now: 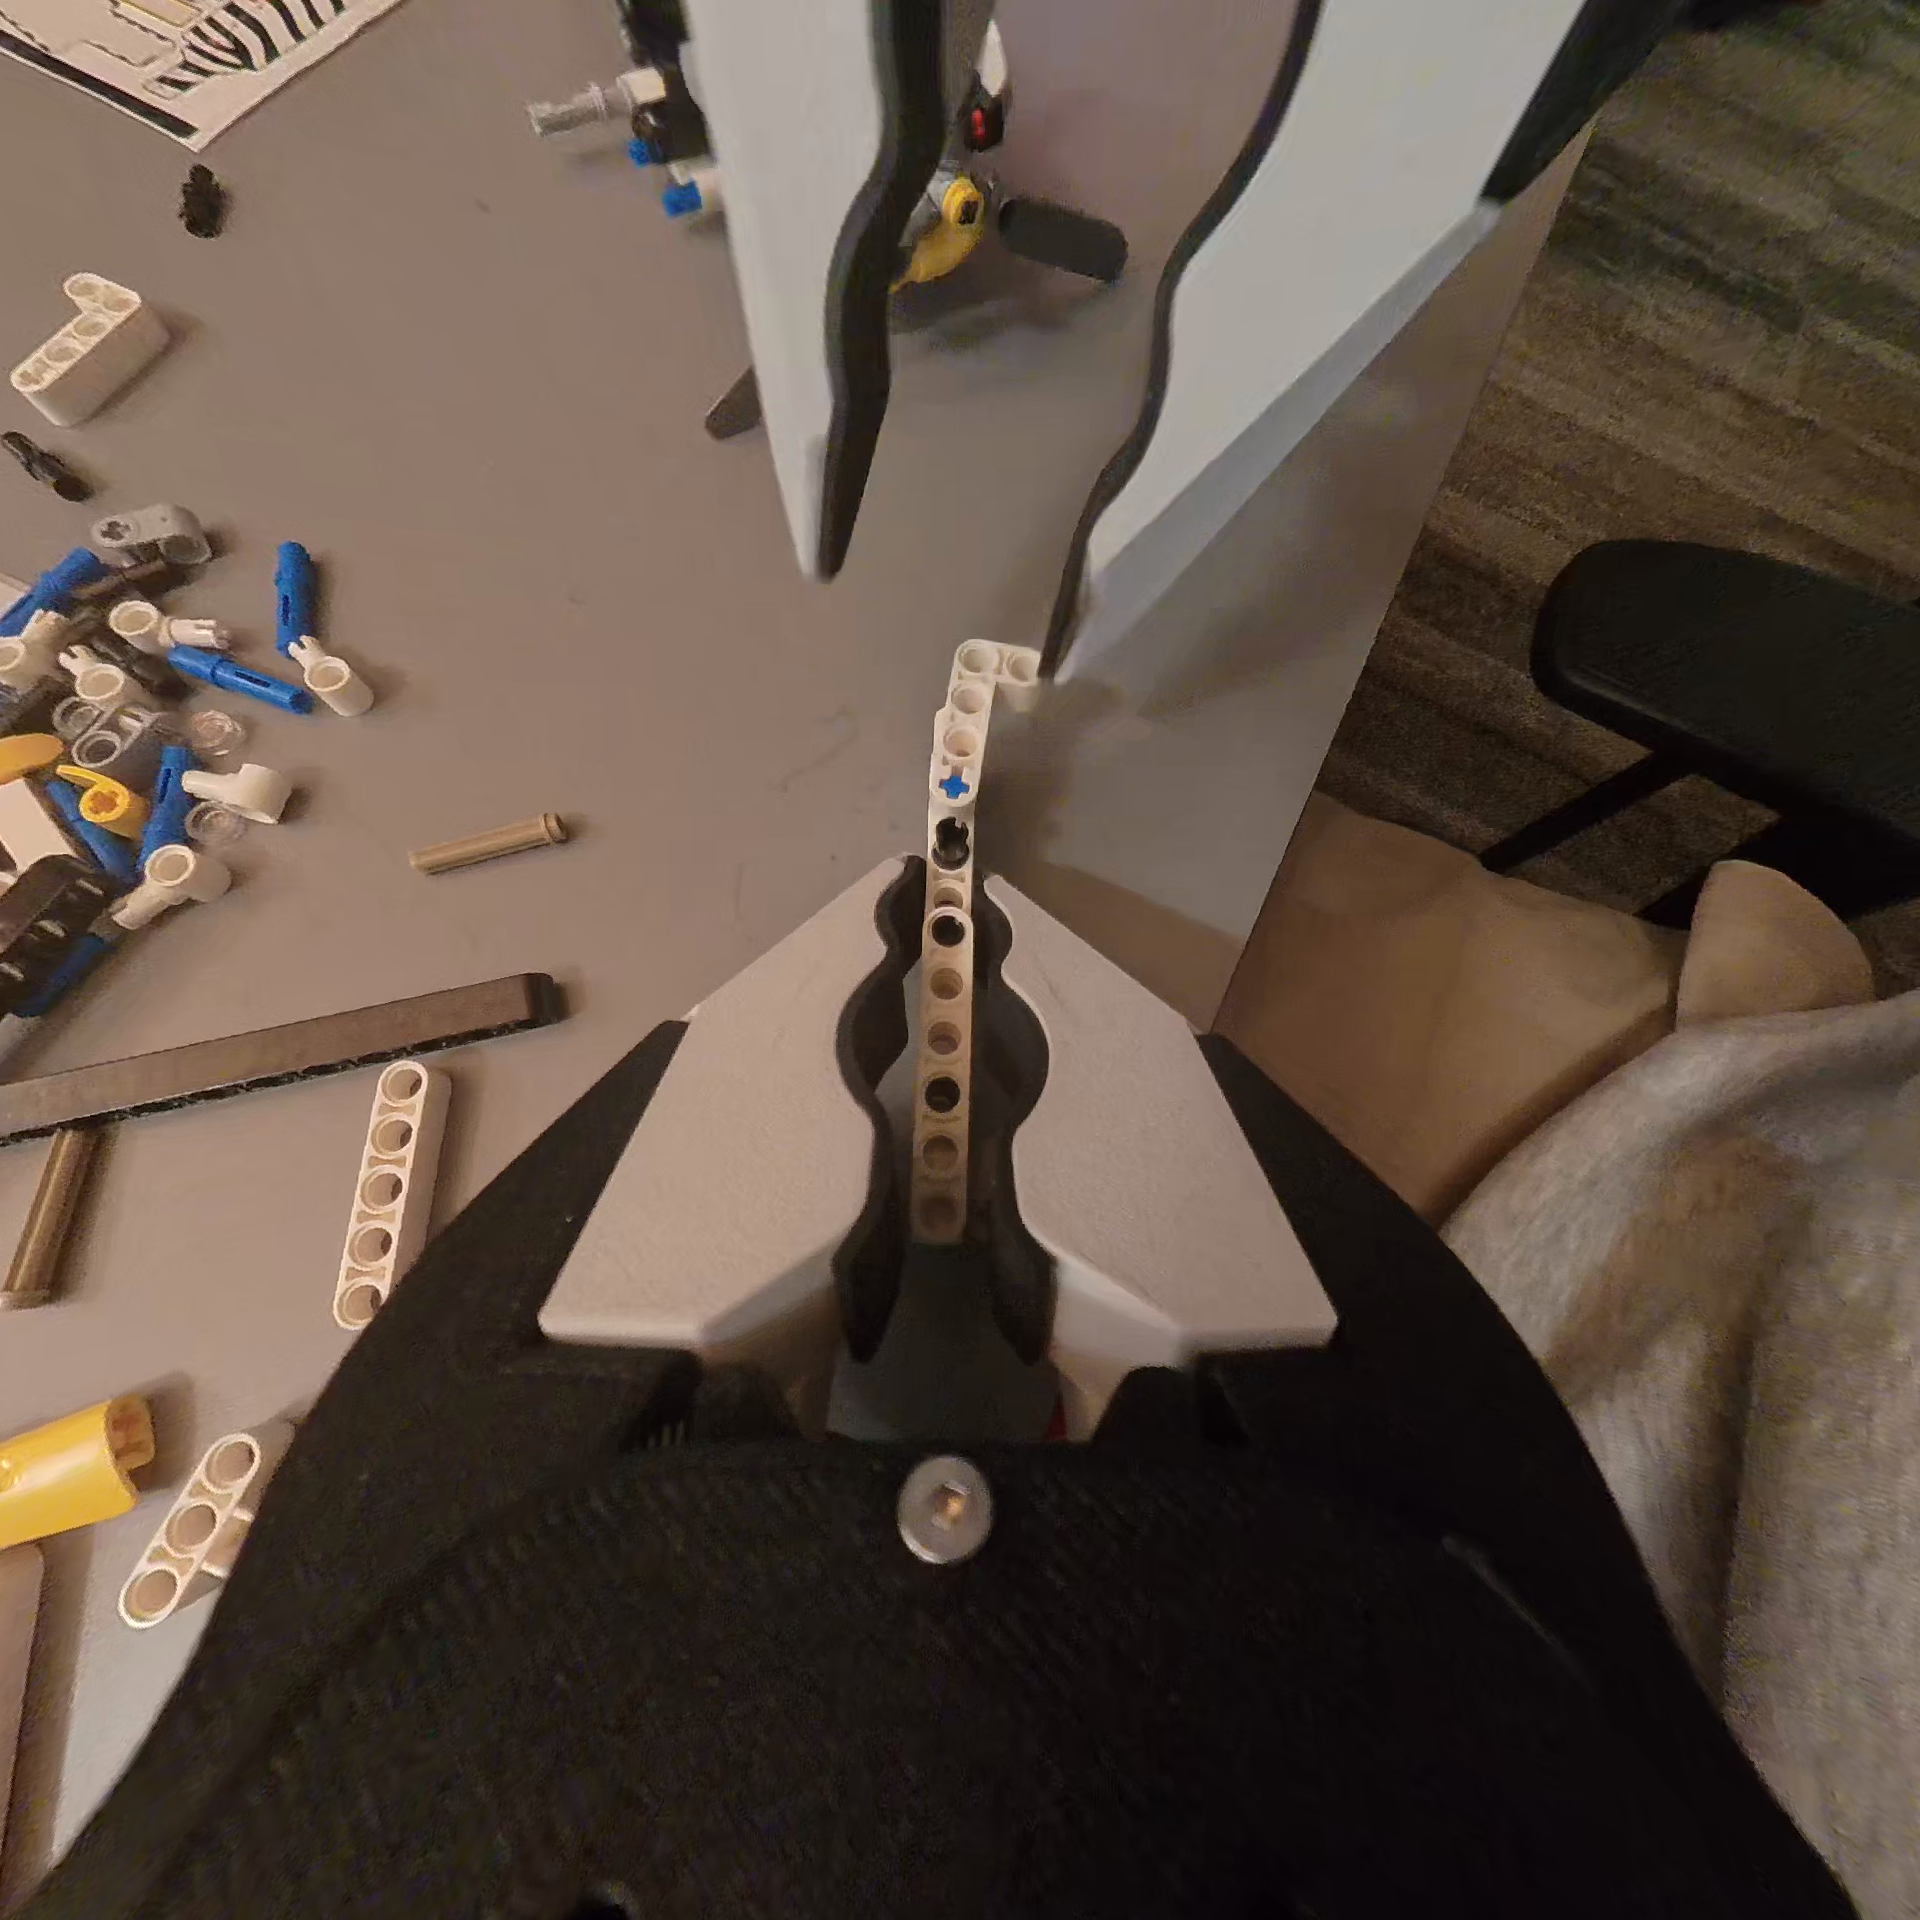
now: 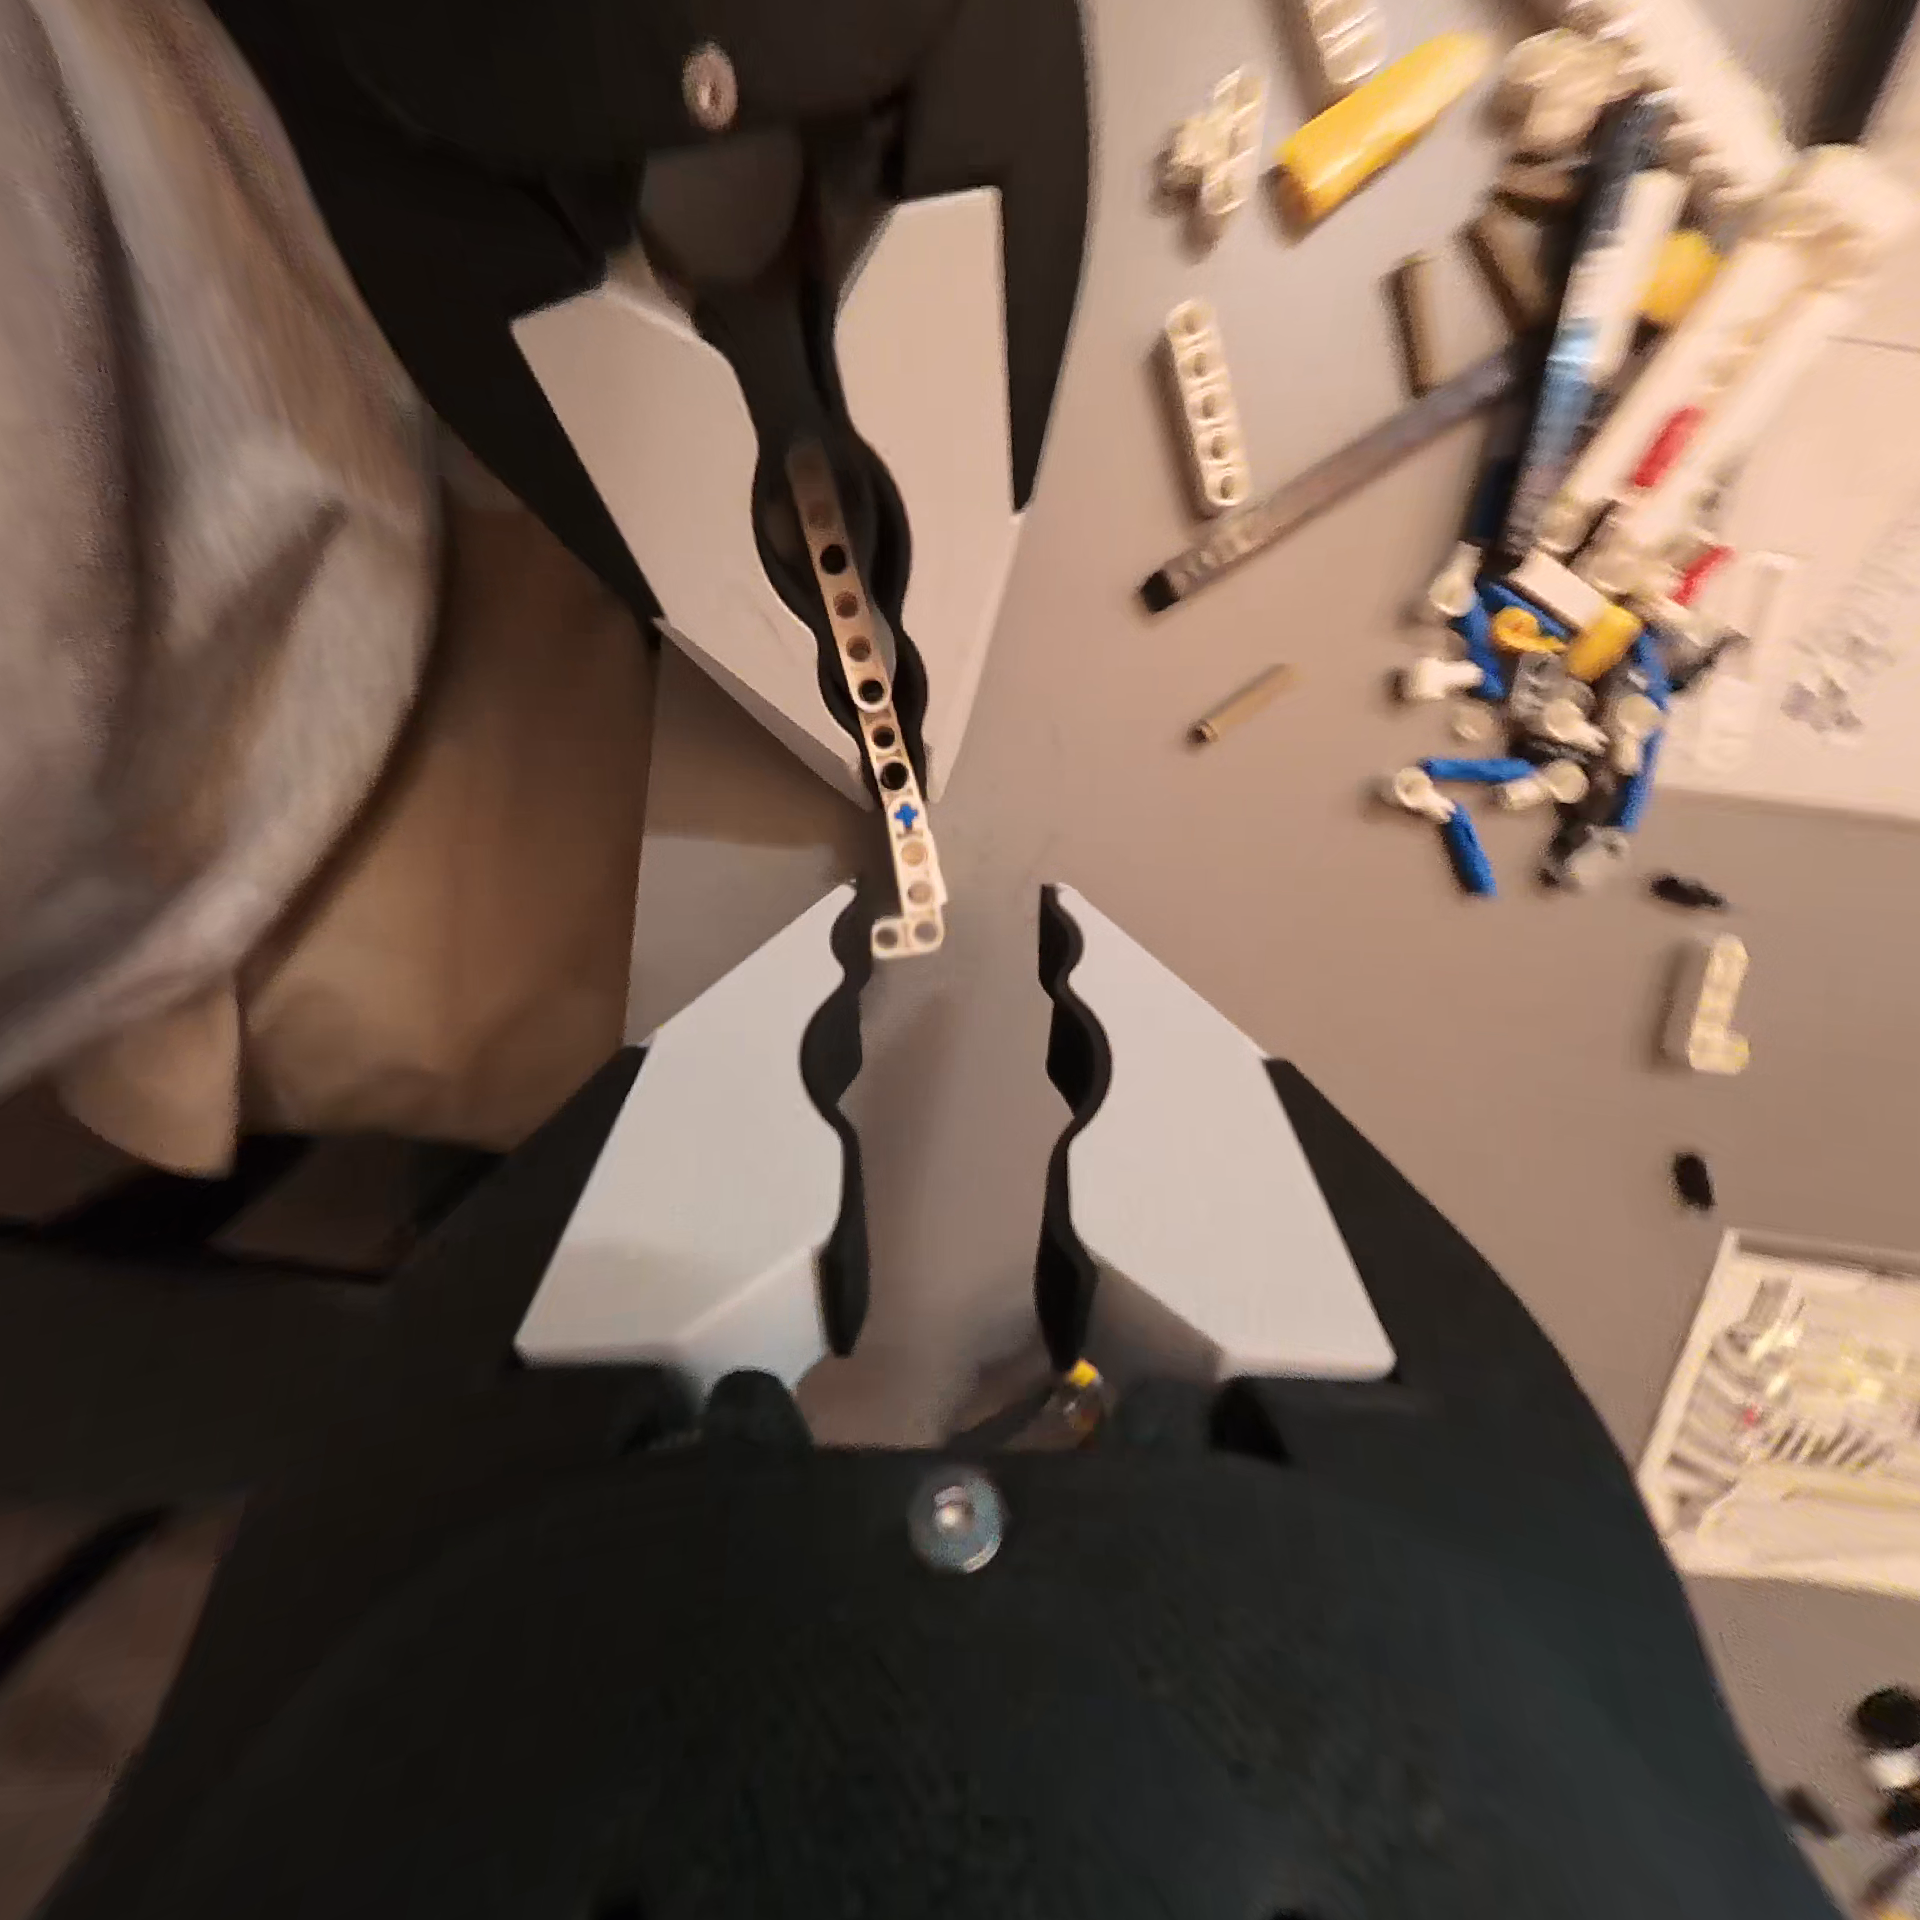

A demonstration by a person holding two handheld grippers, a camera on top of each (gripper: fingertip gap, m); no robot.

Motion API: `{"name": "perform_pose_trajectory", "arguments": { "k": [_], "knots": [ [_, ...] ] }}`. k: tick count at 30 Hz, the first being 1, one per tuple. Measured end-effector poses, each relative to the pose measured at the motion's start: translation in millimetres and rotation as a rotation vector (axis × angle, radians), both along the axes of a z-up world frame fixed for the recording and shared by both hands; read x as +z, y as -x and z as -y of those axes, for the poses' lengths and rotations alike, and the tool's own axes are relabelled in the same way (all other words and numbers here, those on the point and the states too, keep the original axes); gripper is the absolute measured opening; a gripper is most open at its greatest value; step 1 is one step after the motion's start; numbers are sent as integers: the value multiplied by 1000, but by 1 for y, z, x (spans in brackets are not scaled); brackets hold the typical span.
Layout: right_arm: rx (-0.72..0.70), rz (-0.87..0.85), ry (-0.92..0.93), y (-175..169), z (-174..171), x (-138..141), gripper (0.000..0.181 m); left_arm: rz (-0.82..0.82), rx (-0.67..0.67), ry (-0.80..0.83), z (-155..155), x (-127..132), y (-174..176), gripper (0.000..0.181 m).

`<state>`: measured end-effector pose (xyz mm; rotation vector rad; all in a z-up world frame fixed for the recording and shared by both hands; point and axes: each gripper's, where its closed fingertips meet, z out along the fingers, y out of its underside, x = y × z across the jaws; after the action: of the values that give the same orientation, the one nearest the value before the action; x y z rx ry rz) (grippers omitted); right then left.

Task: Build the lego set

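Observation:
My left gripper (image 1: 951, 873) is shut on a long white L-shaped Technic beam (image 1: 961, 717). The beam carries a blue cross pin and black pins, and its bent end sticks out past the fingertips. My right gripper (image 2: 948, 904) is open and empty. The beam's bent end (image 2: 909, 930) lies between its fingertips, close to the left one. In the left wrist view the right gripper (image 1: 940, 618) comes in from above, one fingertip beside the bent end. In the right wrist view the left gripper (image 2: 899, 795) comes in from the top, over the grey table (image 1: 582, 540).
A pile of loose blue, white and yellow pieces (image 1: 104, 727) lies at the left. A white straight beam (image 1: 390, 1195), a tan axle (image 1: 488, 842) and a long dark strip (image 1: 281, 1049) lie nearby. A partly built model (image 1: 665, 114) stands at the back. The table's edge and a black chair (image 1: 1745, 675) are at the right. The gap from one gripper's tips to the other's is roughly 4 centimetres.

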<state>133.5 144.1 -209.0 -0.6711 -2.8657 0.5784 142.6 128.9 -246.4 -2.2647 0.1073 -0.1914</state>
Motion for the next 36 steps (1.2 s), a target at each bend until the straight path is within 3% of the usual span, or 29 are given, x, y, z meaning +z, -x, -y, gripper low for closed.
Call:
{"name": "perform_pose_trajectory", "arguments": {
  "k": [9, 14, 18, 22, 36],
  "knots": [
    [-303, -240, 264, -15, -4, 16, 38, 309, -4, -71, 7, 32, 11, 5],
    [-434, -309, 514, -8, 2, 33, 34, 304, -57, -90, 6, 40, 7, 5],
    [-440, -317, 545, -8, 1, 35, 30, 359, -123, -111, 3, 49, -9, 5],
    [-441, -299, 580, -12, 1, 38, 13, 387, -141, -118, 1, 51, -12, 5],
    [-425, -248, 655, -8, 6, 37, 12, 442, -157, -131, 7, 51, -12, 6]
  ]
}}
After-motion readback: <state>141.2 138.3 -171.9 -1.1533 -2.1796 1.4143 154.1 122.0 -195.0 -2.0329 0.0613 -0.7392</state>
